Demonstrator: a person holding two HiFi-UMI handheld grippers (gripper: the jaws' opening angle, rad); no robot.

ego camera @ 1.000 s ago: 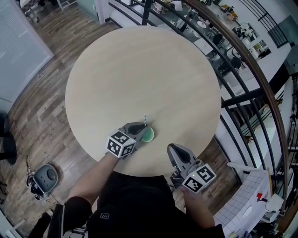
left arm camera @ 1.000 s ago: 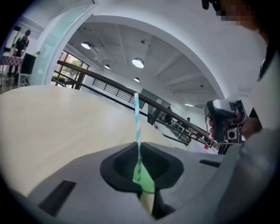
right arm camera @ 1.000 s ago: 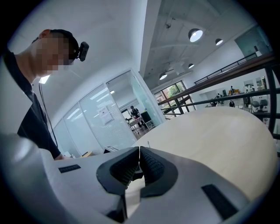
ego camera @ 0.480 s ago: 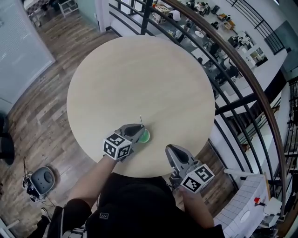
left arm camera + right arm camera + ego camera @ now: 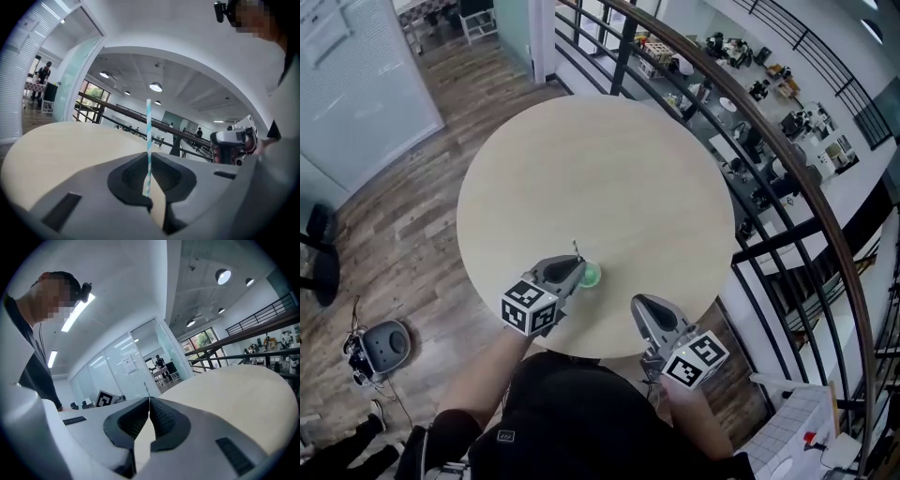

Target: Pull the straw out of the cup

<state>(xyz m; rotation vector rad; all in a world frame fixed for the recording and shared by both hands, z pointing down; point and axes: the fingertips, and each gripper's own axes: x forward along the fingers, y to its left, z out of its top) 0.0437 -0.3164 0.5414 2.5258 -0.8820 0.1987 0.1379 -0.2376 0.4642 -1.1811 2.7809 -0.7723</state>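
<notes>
My left gripper [image 5: 577, 265] is shut on a thin striped blue-and-white straw [image 5: 576, 248] and holds it upright above the round table [image 5: 600, 159]. The small green cup [image 5: 591, 275] stands on the table just right of those jaws. In the left gripper view the straw [image 5: 148, 122] is pinched where the left gripper [image 5: 150, 160] closes. Its lower end hangs free, and the cup is out of sight there. My right gripper [image 5: 639, 303] hovers shut over the table's near edge with nothing in it. The right gripper view shows that gripper [image 5: 149, 402] with its pads together.
A dark metal railing [image 5: 750, 131] curves round the table's far and right sides. Wooden floor [image 5: 403, 225] lies to the left, with a small grey device [image 5: 382, 345] on it. A glass wall [image 5: 356, 84] stands at the far left.
My left gripper has risen with the straw, drawing it up away from the green cup. My right gripper has lifted slightly. The head view has shifted.
</notes>
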